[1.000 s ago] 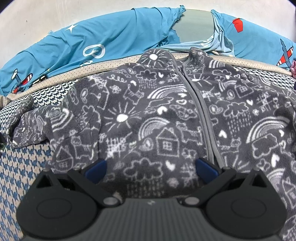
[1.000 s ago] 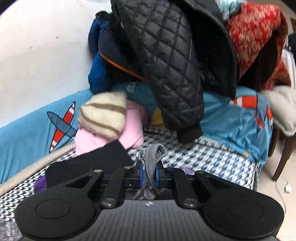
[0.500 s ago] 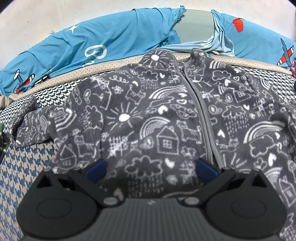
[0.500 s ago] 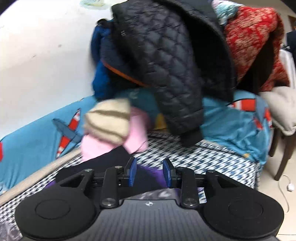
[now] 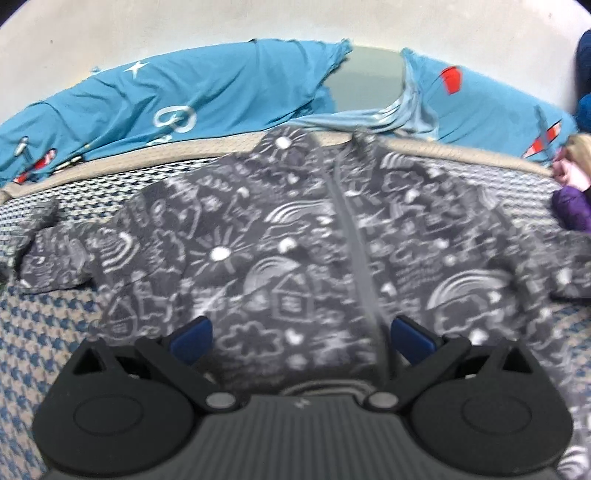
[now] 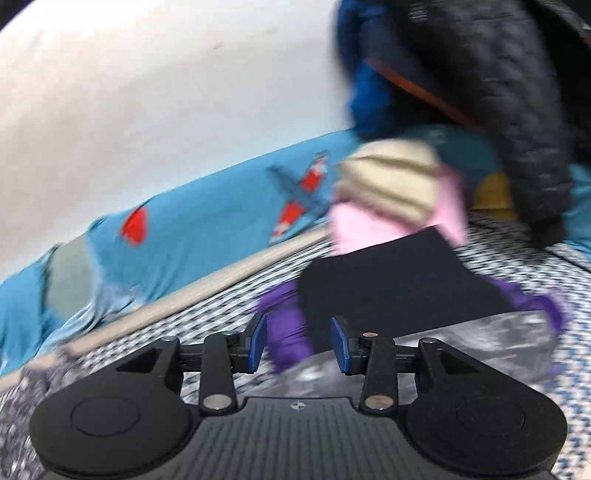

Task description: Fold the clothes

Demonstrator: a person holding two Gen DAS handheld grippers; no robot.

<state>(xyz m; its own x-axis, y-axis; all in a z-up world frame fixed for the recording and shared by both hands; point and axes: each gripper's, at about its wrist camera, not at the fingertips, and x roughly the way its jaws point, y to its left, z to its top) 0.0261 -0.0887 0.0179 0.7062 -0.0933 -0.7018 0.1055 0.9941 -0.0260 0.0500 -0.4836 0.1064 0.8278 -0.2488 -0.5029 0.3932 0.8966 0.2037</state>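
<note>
A bed (image 5: pixel 44 332) with a blue-and-beige houndstooth cover carries the clothes; a beige piped border marks its far edge, and beyond that edge a blue sheet (image 5: pixel 207 96) printed with aeroplanes and white letters, too blurred to read, lies against a pale wall (image 5: pixel 147 26).

The grey fleece jacket (image 5: pixel 295 266), printed with white doodles of suns, rainbows, houses and clouds, lies spread front-up across the middle of the bed, its collar touching the far edge, its zip running toward the near edge, one sleeve reaching toward the left edge and the other toward the right. No brand or label is legible.

At the far right corner of the bed, a pile of garments: a black quilted jacket (image 6: pixel 509 110), a cream-and-pink item (image 6: pixel 391 199), a flat black item (image 6: pixel 388 284) and a purple item (image 6: pixel 288 336). Open cover lies to the left of the left sleeve.

The left claw (image 5: pixel 301 336), spread wide, hovers over the jacket's lower front, its pads clear of the fleece. The right claw (image 6: pixel 298 343) is opening with nothing pinched; the purple item lies behind its gap.
</note>
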